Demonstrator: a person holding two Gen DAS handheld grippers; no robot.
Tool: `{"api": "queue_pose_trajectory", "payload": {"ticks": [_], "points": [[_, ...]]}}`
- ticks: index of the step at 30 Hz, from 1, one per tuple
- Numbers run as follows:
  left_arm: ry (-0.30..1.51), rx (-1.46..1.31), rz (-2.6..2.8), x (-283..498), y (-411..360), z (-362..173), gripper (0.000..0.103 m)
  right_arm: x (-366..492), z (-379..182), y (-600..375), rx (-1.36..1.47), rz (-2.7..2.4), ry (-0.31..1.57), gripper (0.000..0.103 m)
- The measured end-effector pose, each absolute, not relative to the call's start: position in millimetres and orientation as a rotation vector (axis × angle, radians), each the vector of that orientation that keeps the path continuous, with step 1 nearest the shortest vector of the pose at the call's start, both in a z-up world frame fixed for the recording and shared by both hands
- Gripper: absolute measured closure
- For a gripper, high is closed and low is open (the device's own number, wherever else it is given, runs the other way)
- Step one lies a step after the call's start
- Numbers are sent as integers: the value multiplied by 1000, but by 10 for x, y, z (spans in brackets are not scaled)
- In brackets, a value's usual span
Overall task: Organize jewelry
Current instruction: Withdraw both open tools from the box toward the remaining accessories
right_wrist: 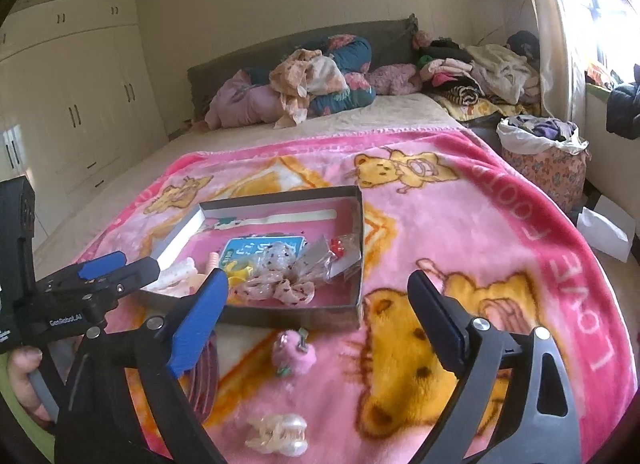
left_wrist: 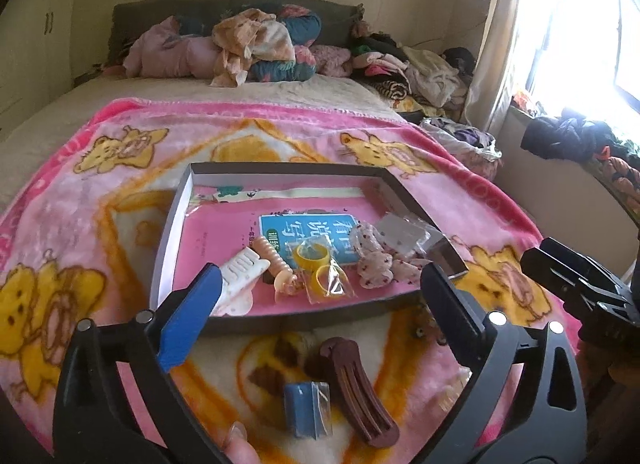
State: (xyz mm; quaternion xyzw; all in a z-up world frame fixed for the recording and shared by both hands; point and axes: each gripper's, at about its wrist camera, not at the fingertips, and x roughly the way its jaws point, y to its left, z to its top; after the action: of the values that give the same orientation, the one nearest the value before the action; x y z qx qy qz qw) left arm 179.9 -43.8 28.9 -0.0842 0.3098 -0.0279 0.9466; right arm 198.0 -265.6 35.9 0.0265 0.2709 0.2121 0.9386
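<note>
Brown hair clip [left_wrist: 360,384] lies below the gaping left claw [left_wrist: 320,296].

The pink blanket [right_wrist: 500,248] carried large pale capitals along its right border; "LOVE" was legible, followed by letters beginning "FOOT", the rest unclear. The left gripper [right_wrist: 120,276], seen from the right wrist view, bore small white print reading roughly "GenRobot.AI" on its black body. In the box [left_wrist: 176,224], a pink booklet [left_wrist: 224,240] had a blue label [left_wrist: 308,228] with white Chinese characters, upside down and not readable. The white hair clip [left_wrist: 240,276] showed raised letters, unreadable.
</note>
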Motion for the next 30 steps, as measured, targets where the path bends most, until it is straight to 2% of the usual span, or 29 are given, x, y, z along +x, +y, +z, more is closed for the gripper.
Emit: {"api": "queue_pose_trajectory", "payload": {"ticks": [13,30], "points": [[582,-211,-58,1463,-351,299,12,1603,343,-2683,32,427,512,13],[605,-205,-98,1210,-344,138,12,1276,5,-2566,-8,435,565,13]]}}
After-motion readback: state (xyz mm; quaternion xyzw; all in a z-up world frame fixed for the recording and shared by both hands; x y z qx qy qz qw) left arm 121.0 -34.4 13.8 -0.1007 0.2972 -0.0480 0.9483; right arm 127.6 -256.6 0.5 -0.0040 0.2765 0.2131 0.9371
